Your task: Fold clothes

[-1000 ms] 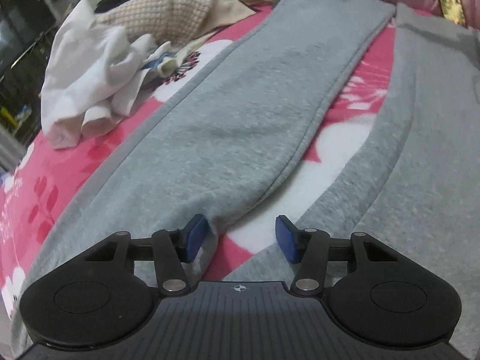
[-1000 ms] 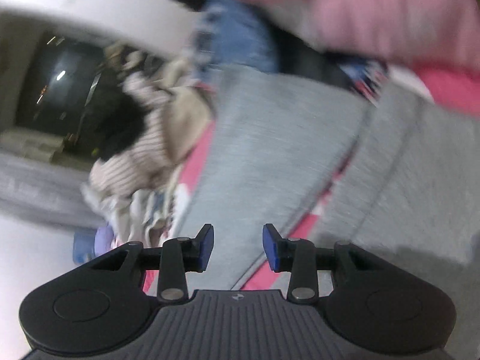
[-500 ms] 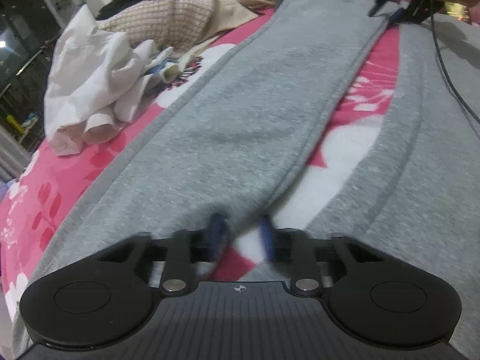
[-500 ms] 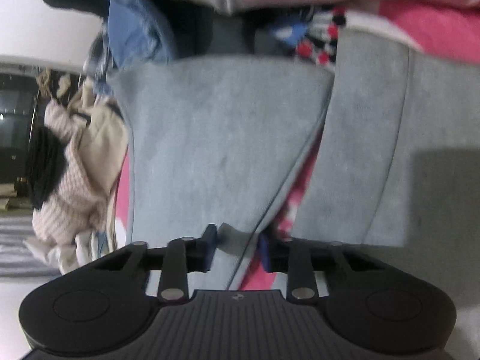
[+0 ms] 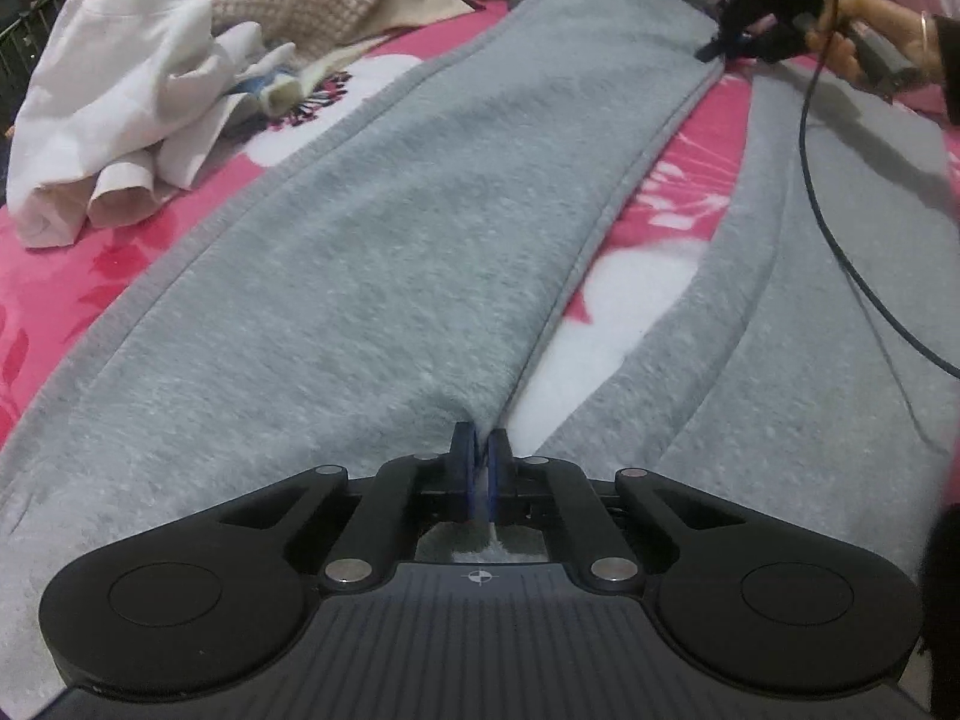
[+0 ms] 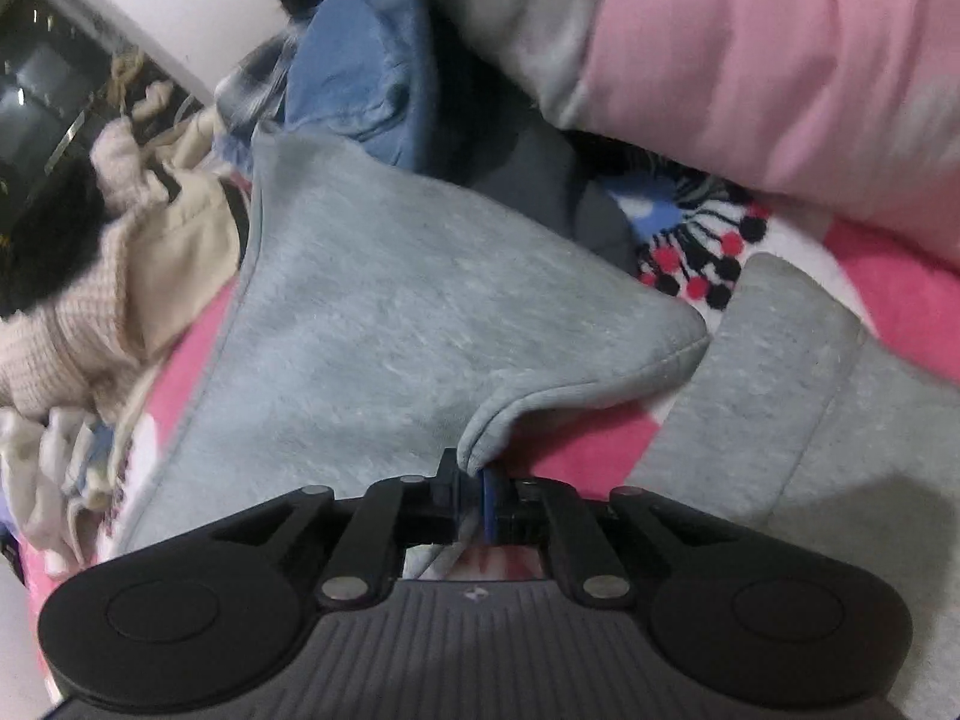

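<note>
Grey sweatpants (image 5: pixel 390 240) lie flat on a pink flowered blanket (image 5: pixel 660 180), legs spread apart. My left gripper (image 5: pixel 480 450) is shut on the inner seam edge of the left leg, low near where the legs meet. At the far end of that leg a hand (image 5: pixel 864 30) holds my right gripper (image 5: pixel 717 48). In the right wrist view my right gripper (image 6: pixel 474 474) has its jaws closing, the pads pressing on the inner corner of the leg's hem (image 6: pixel 528 402), which puckers up. The other leg (image 6: pixel 780 390) lies to the right.
A crumpled white garment (image 5: pixel 120 90) and a beige knit sweater (image 5: pixel 300 0) lie left of the trousers. A black cable (image 5: pixel 840 240) crosses the right leg. Blue denim (image 6: pixel 360 60) and pink cloth (image 6: pixel 750 60) are piled beyond the hems.
Both grippers went from open to pinched on the grey fabric. The right gripper came down onto the hem corner, and the hem edge has bunched up between its pads.
</note>
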`<state>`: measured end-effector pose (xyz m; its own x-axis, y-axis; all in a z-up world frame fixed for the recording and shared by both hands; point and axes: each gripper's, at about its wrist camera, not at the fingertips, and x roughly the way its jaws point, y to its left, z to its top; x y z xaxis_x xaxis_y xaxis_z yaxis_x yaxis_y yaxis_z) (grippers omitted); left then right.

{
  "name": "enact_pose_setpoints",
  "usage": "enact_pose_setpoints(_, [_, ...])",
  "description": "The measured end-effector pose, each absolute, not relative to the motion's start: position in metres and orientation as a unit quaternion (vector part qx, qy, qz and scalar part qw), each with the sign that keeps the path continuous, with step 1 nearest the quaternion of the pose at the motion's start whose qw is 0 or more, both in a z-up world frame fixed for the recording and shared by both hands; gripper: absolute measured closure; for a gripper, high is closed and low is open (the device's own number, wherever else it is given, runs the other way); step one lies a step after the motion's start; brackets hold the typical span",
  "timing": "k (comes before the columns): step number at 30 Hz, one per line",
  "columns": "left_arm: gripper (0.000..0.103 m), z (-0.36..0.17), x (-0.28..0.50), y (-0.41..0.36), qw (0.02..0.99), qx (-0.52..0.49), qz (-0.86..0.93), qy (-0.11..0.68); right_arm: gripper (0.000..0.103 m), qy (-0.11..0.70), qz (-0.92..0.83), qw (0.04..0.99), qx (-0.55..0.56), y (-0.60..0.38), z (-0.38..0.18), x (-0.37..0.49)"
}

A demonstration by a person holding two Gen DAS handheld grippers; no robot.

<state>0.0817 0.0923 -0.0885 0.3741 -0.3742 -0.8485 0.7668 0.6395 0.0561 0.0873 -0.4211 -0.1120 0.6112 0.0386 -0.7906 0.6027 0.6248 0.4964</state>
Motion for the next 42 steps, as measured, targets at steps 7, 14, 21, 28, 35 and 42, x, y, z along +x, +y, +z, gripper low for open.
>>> enact_pose_setpoints(7, [0.085, -0.061, 0.073, 0.111, 0.789, 0.172, -0.394, 0.440, 0.056, 0.397, -0.212, 0.803, 0.391, -0.436, -0.068, 0.035])
enact_pose_setpoints(14, [0.079, -0.045, 0.116, 0.109, 0.832, 0.093, -0.355, 0.416, 0.059, 0.379, -0.043, 0.890, 0.247, -0.348, -0.028, 0.083])
enact_pose_setpoints(21, [0.065, -0.053, 0.173, 0.097, 0.881, 0.105, -0.266, 0.378, 0.061, 0.412, -0.038, 0.887, 0.205, -0.314, -0.048, 0.198])
enact_pose_setpoints(28, [0.029, -0.062, 0.245, 0.078, 0.868, 0.119, -0.297, 0.378, 0.049, 0.384, -0.114, 0.902, 0.160, -0.370, -0.012, 0.236])
enact_pose_setpoints(35, [0.030, -0.087, 0.268, 0.035, 0.840, 0.080, -0.369, 0.391, 0.049, 0.459, 0.088, 0.884, -0.013, -0.329, -0.018, 0.271])
enact_pose_setpoints(42, [0.042, -0.110, 0.269, 0.008, 0.818, 0.123, -0.406, 0.389, 0.049, 0.504, 0.262, 0.789, -0.233, -0.256, -0.069, 0.279])
